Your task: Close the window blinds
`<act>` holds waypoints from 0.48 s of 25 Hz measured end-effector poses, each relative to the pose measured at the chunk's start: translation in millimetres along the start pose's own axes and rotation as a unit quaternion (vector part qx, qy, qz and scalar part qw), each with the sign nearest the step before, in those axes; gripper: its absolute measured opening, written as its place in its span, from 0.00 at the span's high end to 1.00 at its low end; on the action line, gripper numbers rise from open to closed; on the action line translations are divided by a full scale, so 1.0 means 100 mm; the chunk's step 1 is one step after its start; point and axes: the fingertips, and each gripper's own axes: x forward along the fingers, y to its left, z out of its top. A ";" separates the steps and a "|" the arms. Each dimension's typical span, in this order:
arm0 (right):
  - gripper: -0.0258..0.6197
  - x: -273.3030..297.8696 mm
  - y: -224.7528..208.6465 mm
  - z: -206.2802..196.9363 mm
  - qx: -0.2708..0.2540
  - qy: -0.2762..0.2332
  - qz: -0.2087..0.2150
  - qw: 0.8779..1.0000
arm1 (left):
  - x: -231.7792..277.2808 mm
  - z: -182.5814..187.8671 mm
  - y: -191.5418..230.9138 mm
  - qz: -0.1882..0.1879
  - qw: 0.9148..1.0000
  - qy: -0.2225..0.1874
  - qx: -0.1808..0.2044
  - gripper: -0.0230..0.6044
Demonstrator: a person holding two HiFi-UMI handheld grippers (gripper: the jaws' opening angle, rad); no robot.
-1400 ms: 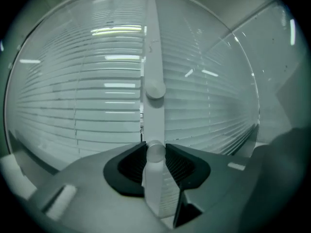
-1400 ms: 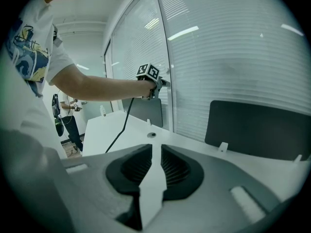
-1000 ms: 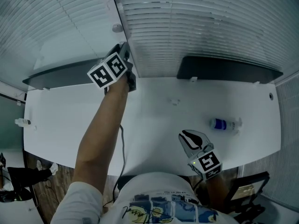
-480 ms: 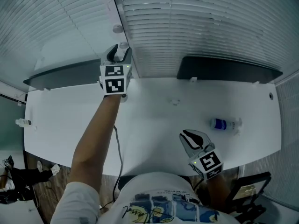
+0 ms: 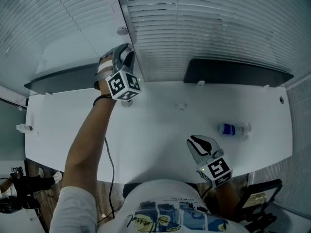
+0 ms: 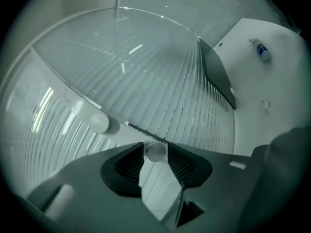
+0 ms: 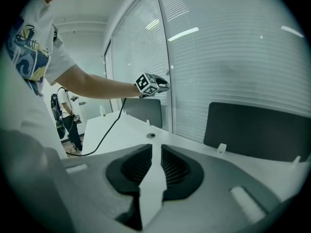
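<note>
The left gripper (image 5: 125,52) is raised to the window frame, and a small white round knob (image 6: 156,150) sits right between its jaw tips. The jaws have just been closing around the knob but stand fairly wide and do not seem to pinch it yet. Compared with a second ago, the marker cube on this gripper has rolled about a quarter turn while the hand has barely shifted. This looks like a reset of the wrist for a fresh twist of the knob, so the closing is probably under way rather than done. A second white round knob (image 6: 99,123) lies just beside the first on the frame. Beyond the jaws stretch the white horizontal-slat window blinds (image 5: 209,28), with lines of light showing between the slats. Well below and apart, the right gripper (image 5: 193,141) hovers over the white table (image 5: 160,130), its jaws parted by a thin slit and holding nothing.
</note>
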 end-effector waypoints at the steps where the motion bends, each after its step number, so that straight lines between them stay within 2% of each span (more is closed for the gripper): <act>1: 0.89 0.00 0.00 0.00 0.001 0.000 0.000 1.000 | 0.01 -0.02 0.01 -0.001 1.000 0.003 0.007 0.71; 4: 0.89 -0.01 0.01 -0.01 0.003 0.001 0.000 1.000 | 0.03 -0.04 0.00 -0.007 1.000 0.005 0.022 0.74; 6: 0.89 -0.01 0.01 -0.01 0.002 -0.001 0.000 1.000 | 0.02 -0.03 0.00 -0.011 1.000 0.004 0.013 0.75; 8: 0.89 0.00 0.01 0.00 0.001 0.000 0.000 1.000 | 0.02 -0.04 0.02 -0.013 1.000 0.002 -0.017 0.75; 12: 0.89 0.00 0.01 0.01 0.000 0.001 -0.001 1.000 | 0.01 -0.04 0.04 -0.013 0.994 0.004 -0.105 0.75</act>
